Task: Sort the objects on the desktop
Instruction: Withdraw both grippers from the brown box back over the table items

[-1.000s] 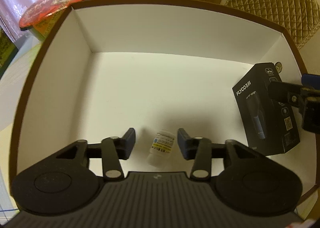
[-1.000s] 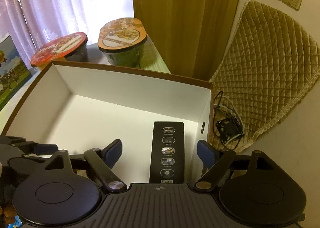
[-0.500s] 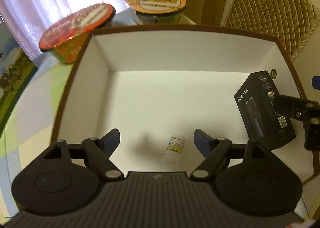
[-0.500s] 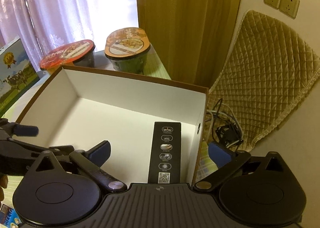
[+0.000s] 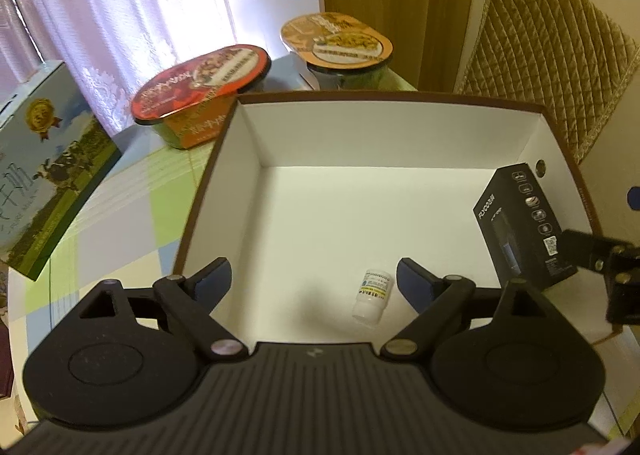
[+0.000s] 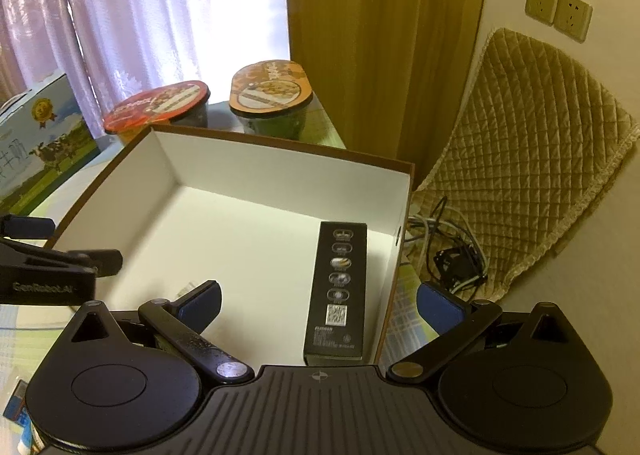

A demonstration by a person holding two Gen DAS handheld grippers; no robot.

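Status: drop-off step looked done on both sides. White plastic bottle with a blue-yellow label (image 5: 373,294) lay on its side on the floor of the brown-rimmed white cardboard box (image 5: 400,135), under my left gripper (image 5: 314,281) and close to its right finger; jaws were opening wide, pads clear of it, nothing held. Tall black printed carton (image 6: 338,287) stood on end against the box's right wall. My right gripper (image 6: 318,305) was spread fully, one finger inside the box and the other outside the wall, carton between them but untouched by either pad.

So two items were in the box, both grippers empty. Red-lidded (image 5: 202,81) and orange-lidded (image 5: 336,39) instant noodle bowls and a blue-green milk carton box (image 5: 44,191) sat on the checked surface (image 5: 120,223) beyond and left of the box. My read: next move needed both grippers lifted clear of the walls, then one reached for a bowl. Bowls looked wide, so a rim grasp seemed likelier.
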